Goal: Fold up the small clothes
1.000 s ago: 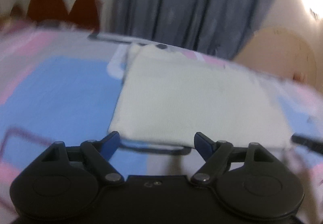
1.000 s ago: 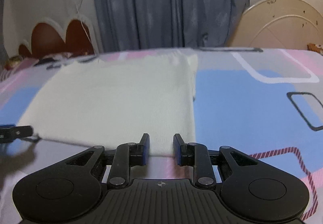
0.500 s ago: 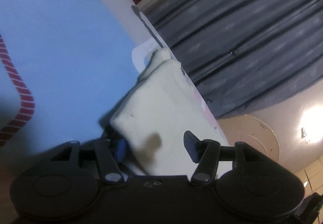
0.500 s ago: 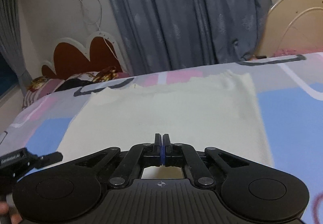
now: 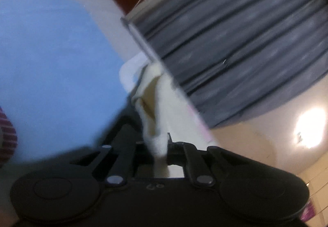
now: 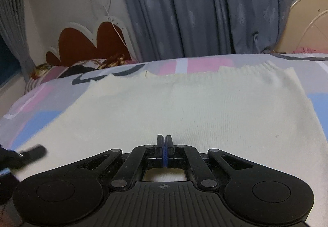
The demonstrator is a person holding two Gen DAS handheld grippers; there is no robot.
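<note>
Now the cream garment (image 6: 184, 108) lies spread on the bed (image 6: 41, 100), its ribbed far edge toward the curtain (image 6: 184, 8). Since 1 second ago both tools have closed: the left hand-held gripper (image 5: 156, 145), then wide open, now pinches a bunched corner of the garment (image 5: 155, 116) and lifts it; the right hand-held gripper (image 6: 165, 145) has its jaws pressed together at the near edge. A fold is likely starting. Whether the right jaws trap cloth is hidden, and the left view is blurred.

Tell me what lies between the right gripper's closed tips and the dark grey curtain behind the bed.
In the right wrist view: the cream knitted garment, then a strip of pink, blue and grey bedsheet.
</note>
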